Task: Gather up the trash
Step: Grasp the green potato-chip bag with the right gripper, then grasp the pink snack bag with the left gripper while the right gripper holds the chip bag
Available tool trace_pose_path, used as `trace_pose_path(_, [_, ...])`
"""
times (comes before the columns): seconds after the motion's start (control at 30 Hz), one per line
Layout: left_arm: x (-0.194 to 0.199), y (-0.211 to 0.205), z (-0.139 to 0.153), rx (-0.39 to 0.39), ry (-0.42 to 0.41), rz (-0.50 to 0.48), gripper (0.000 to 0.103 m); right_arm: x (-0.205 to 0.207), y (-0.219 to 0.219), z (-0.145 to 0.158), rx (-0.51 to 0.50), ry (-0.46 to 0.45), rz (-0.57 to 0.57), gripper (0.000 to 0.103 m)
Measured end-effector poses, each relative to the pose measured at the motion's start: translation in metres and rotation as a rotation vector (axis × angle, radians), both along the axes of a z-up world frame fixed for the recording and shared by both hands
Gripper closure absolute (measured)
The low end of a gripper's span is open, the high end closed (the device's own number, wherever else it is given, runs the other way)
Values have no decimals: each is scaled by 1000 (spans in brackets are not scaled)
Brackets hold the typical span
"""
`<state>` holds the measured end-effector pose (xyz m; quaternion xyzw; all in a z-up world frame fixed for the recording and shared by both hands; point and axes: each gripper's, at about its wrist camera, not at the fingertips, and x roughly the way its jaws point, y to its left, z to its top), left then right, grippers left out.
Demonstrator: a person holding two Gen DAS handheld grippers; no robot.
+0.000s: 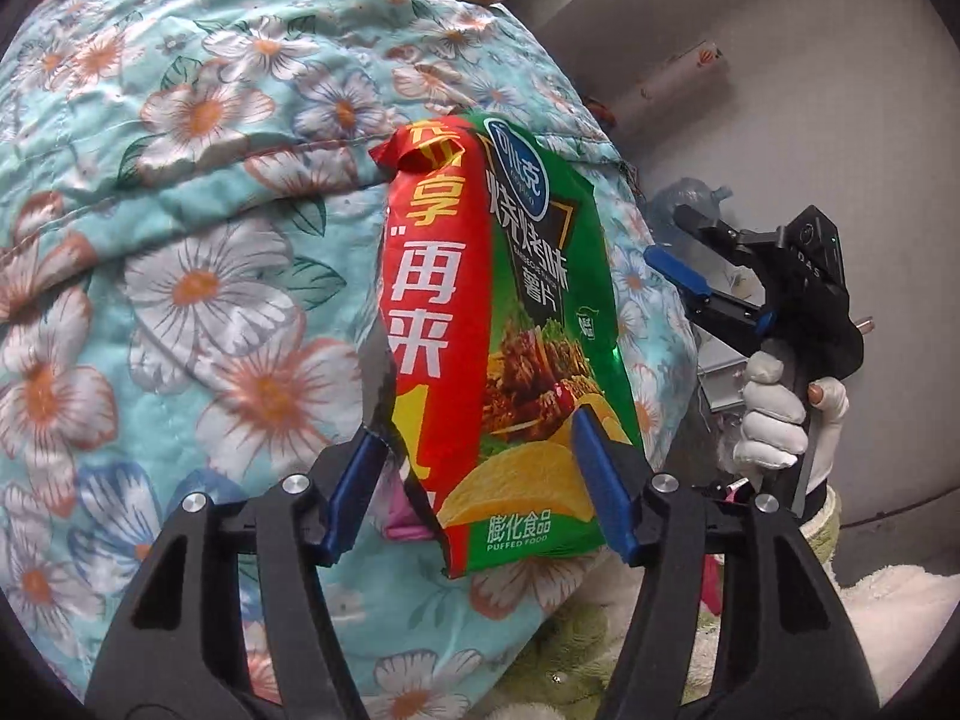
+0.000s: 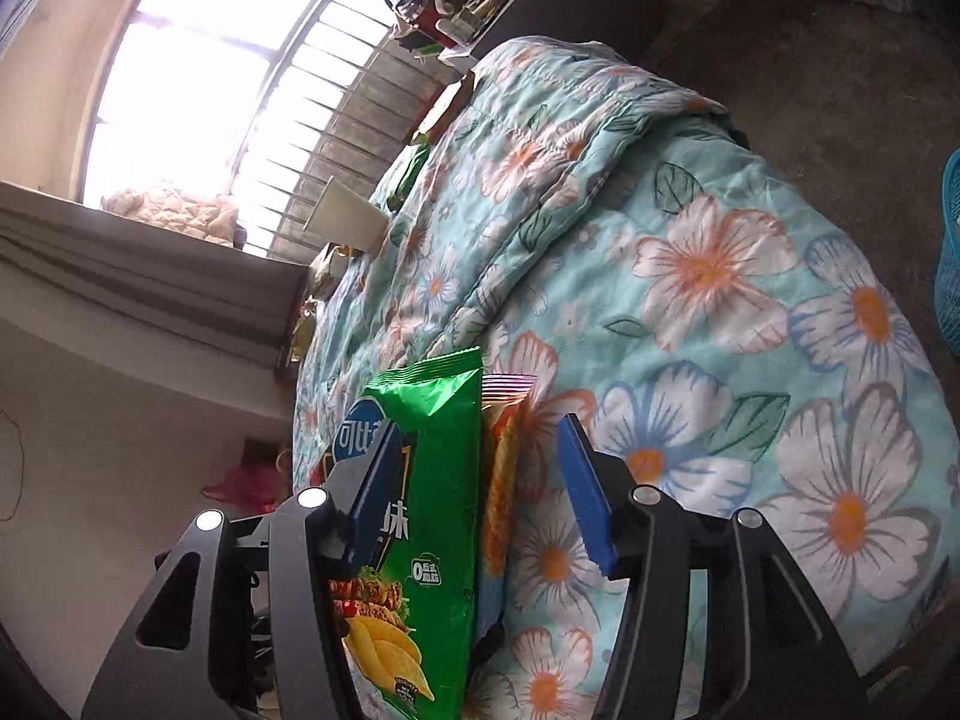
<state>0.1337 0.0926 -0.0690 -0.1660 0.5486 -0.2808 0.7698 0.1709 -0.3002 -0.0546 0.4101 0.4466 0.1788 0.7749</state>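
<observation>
Left wrist view: my left gripper (image 1: 480,468) has its jaws apart with the chip bag (image 1: 510,324) standing between them over the floral quilt (image 1: 180,240). The right pad looks to lie on the bag's lower face; the left pad stands just off its red edge, so I can't call this a pinch. Out at three o'clock my right gripper (image 1: 690,264) hangs in a gloved hand (image 1: 774,414), jaws apart, nothing in them there.

Right wrist view: my right gripper (image 2: 474,492), jaws apart, with a green chip bag (image 2: 420,480) and an orange packet (image 2: 504,480) between the pads. The left pad overlaps the bag's front; whether it presses, I can't tell. More wrappers sit along the bed's far edge near eleven o'clock.

I reckon this bag is light, crinkly, slick foil that crushes easily. Best hold: the flat crimped seam at twelve o'clock, or squeeze across the middle.
</observation>
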Motion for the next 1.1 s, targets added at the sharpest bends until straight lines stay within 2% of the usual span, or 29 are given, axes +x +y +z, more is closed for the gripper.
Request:
trace_pose_path(0.1, [-8,3,13,50,-88,53,43,4,11,0,46,-15,52,50])
trace_pose_path(0.17, [-8,1,14,81,-107,67,43,12,29,-6,53,0,68,50])
trace_pose_path(0.3, [-3,-6,2,98,-58,84,52,27,52,-23,76,50,95,50])
trace_pose_path(0.4, [-2,-8,-9,92,-34,100,58,21,56,-31,88,83,112,50])
trace_pose_path(0.57, [-3,-9,-11,107,-48,100,59,2,70,-33,79,94,174,50])
trace_pose_path(0.77, [0,-7,-12,83,-43,111,59,-20,94,-37,95,94,255,51])
trace_pose_path(0.87, [0,-7,-13,70,-47,119,59,-21,109,-42,97,102,276,59])
trace_pose_path(1.0, [0,-6,-11,37,-40,119,60,-20,112,-43,95,107,251,86])
trace_pose_path(1.1, [0,-4,-6,-20,-40,111,60,-24,90,-34,116,67,212,93])
